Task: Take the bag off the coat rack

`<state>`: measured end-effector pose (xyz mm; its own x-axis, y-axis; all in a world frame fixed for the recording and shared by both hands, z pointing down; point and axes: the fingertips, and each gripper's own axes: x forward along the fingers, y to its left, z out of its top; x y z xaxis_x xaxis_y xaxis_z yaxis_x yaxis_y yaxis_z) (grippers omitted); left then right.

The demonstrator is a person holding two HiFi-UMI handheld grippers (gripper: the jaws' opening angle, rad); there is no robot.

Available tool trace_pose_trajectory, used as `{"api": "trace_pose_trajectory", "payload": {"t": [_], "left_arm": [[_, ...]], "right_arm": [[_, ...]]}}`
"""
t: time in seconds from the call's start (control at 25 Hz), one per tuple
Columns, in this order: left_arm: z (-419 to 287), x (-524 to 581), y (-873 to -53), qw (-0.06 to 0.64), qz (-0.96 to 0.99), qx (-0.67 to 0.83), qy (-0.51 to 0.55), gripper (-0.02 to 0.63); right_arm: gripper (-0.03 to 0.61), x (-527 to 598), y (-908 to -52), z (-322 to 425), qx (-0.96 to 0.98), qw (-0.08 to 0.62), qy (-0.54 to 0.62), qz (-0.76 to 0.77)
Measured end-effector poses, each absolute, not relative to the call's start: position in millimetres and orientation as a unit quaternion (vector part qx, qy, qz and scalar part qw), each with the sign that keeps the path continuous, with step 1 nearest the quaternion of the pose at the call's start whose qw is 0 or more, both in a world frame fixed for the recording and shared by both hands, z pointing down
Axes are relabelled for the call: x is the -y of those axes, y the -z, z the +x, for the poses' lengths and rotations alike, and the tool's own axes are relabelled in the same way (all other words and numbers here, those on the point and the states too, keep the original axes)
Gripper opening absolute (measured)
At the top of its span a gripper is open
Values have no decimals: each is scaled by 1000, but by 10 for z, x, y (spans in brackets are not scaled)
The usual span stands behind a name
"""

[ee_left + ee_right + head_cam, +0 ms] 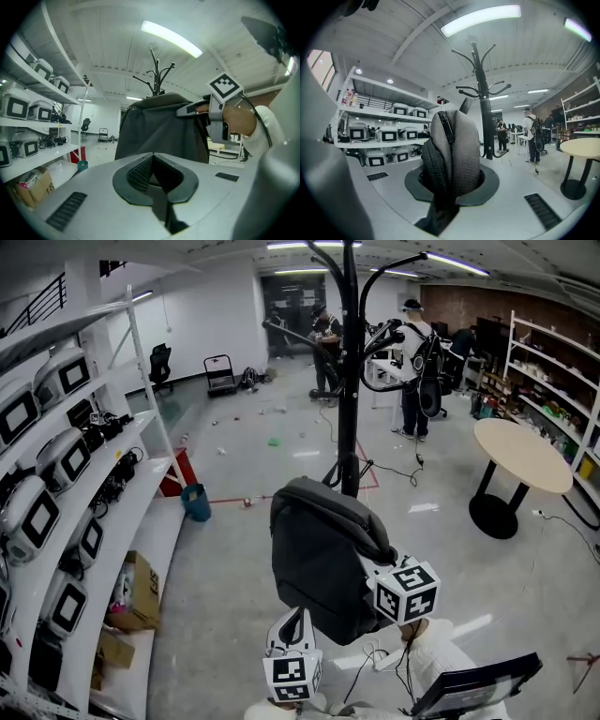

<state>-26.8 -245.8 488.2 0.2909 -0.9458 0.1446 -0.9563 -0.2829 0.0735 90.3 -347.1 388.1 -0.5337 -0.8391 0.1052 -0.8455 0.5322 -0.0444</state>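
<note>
The dark grey bag [323, 563] hangs free in front of the black coat rack [350, 362], clear of its hooks. My right gripper [378, 557] is shut on the bag's mesh strap [452, 150], which fills its jaws in the right gripper view. My left gripper [294, 622] sits just below the bag, pointing up, shut with nothing in it. In the left gripper view the bag [159, 126] looms ahead, and the right gripper [190, 110] holds its top edge. The rack [483, 93] stands behind the strap.
White shelving [103, 512] with several boxy devices runs along the left, with a cardboard box [136, 592] low on it. A blue bin [196, 502] stands on the floor. A round table [522, 454] is at the right. People [412, 352] stand at the back.
</note>
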Motion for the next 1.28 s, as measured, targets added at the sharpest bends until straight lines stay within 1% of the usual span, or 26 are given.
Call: {"api": "trace_pose_trajectory", "payload": {"t": [0.36,0.56,0.96,1.28], "left_arm": [[0,2392,-4660,41,815,577,-38,2],[53,2362,-4677,39,828,557,-37,2],[79,2310,-4786,51,849,526,-31,2],[144,2266,-4729,50,852,520,-25,2]], "right_arm": [[69,2820,-4284,1016,863,61,-26,501],[69,2546,-4467,988,849,71,-23,523],[71,2241,-4862,966,823,65,-82,558],[71,2187,-4899,976,823,61,-98,556]]}}
